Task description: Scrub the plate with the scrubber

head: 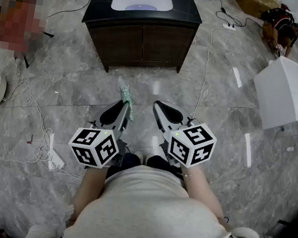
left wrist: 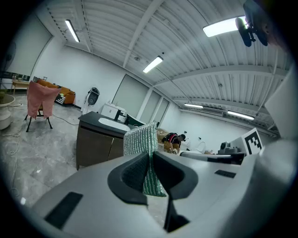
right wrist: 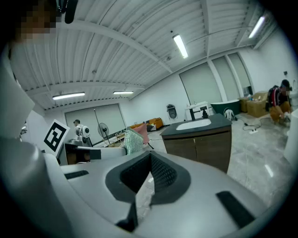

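My left gripper [head: 122, 104] is shut on a green mesh scrubber [head: 125, 96], whose top sticks out upright above the jaws. In the left gripper view the scrubber [left wrist: 142, 142] is pinched between the dark pads of that gripper [left wrist: 150, 160]. My right gripper [head: 160, 107] is beside it, shut with nothing between its pads [right wrist: 160, 173]. From the right gripper view the scrubber [right wrist: 132, 141] shows to the left. Both grippers hang at waist height over the marble floor. No plate shows in any view.
A dark vanity [head: 143, 35] with a white sink basin [head: 143, 0] stands ahead. A white box [head: 289, 91] lies at the right. Cables and a power strip [head: 54, 159] trail on the floor at the left. A person [head: 283, 25] crouches at the far right.
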The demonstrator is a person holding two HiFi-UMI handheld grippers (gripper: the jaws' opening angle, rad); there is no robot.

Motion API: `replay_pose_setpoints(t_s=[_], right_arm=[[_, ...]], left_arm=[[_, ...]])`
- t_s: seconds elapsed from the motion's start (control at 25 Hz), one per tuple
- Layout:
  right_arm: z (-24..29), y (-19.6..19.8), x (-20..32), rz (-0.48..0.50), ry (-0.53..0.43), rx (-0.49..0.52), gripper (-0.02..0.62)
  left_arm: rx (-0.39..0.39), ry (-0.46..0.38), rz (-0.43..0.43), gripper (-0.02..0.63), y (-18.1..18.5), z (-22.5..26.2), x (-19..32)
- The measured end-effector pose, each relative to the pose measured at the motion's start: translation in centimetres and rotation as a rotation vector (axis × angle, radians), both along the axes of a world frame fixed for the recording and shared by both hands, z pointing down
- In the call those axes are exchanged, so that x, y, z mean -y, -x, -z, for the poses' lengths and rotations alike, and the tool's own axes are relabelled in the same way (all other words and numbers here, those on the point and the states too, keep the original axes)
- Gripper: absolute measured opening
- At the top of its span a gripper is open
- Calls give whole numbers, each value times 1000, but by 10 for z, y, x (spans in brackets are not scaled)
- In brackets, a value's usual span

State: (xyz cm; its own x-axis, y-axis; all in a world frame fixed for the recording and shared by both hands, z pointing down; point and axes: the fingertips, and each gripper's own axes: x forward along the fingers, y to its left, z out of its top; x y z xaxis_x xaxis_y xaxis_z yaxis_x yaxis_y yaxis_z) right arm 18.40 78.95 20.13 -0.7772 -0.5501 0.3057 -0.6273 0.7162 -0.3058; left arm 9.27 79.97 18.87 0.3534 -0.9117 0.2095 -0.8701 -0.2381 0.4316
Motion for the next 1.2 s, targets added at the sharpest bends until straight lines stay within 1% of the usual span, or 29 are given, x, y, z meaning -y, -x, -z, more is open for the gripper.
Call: replay_pose_setpoints(t_s=[0.24,0.4,0.56,0.72,0.84,0.88,0.92,1.04,1.2], right_arm=[[2,-2,4,-38,-4,14,0],[4,-3,8,-58,-15,2,0],[4,2,8,-50,-31,-1,3],[10,9,10,-21,-57,43,6],[14,14,14,-31,-98,23,8],[14,16,15,-36,-106,14,11],[14,18,15,-41,-111,9,28],[13,25,16,-58,-120,0,33],[8,34,25,-64,-109,-4,68]], left_arm=[[1,-21,2,54,9,3,4],[-3,-27,-6,54,13,5,7],[-3,-36,-14,54,16,6,10],[21,-46,-30,55,20,5,15],[36,-56,-46,54,25,5,17],[38,-60,-51,54,26,6,17],[37,-62,-55,54,28,7,18],[27,-67,-58,55,36,8,19],[27,-65,-51,54,46,5,27]])
